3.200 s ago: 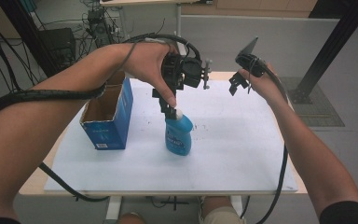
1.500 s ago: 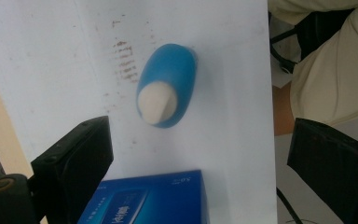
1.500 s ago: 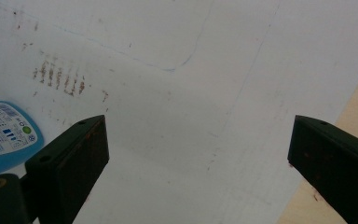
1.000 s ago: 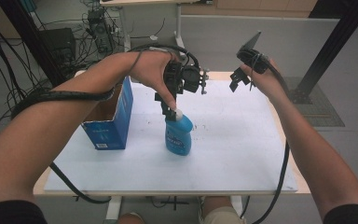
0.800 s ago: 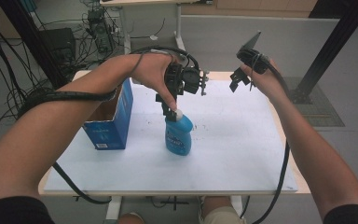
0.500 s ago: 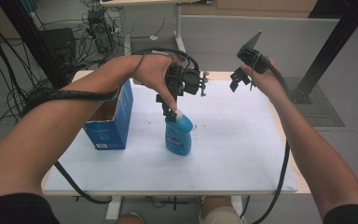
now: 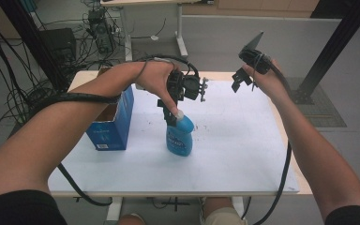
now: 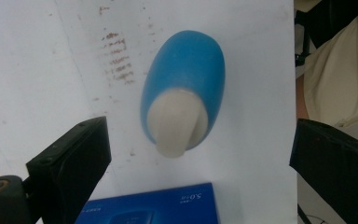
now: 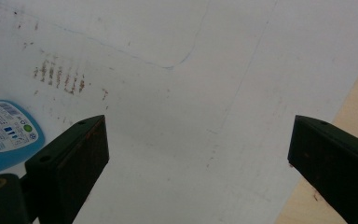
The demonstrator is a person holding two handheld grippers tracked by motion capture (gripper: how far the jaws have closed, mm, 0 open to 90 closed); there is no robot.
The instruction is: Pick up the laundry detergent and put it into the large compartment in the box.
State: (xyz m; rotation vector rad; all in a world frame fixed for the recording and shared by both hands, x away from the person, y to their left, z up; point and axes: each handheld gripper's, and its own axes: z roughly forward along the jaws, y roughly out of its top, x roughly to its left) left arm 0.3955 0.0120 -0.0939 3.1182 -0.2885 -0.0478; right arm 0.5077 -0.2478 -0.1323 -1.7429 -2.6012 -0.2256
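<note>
While the left gripper (image 7: 171,115) hangs straight above the upright blue plastic bottle with a white cap (image 7: 179,136), the step in hand looks like a top-down grab of that cap. The bottle stands on the white sheet covering the table (image 7: 243,154), near its middle, just beside the open blue cardboard box (image 7: 110,124) at the table's left edge.

To do this well, the jaws should come down evenly on either side of the white cap (image 8: 177,121). Seen in the left gripper view, the cap sits between the two black jaws but a little nearer the left one, so a small shift would centre it before closing. The cap looks smooth and tapering, so I judge a grip low on it, near the blue shoulder, safer than one at the tip, where the pads could slide off. The bottle is narrow and stands free; a push from one jaw first could tip it, so both should meet it together.

The left gripper's jaws stand wide apart, holding nothing, and I see no contact with the cap in the left gripper view. The right gripper (image 7: 243,79) is held up over the table's far right edge, well apart from the bottle; its jaws are spread wide too, with bare white sheet (image 9: 191,116) between them.
</note>
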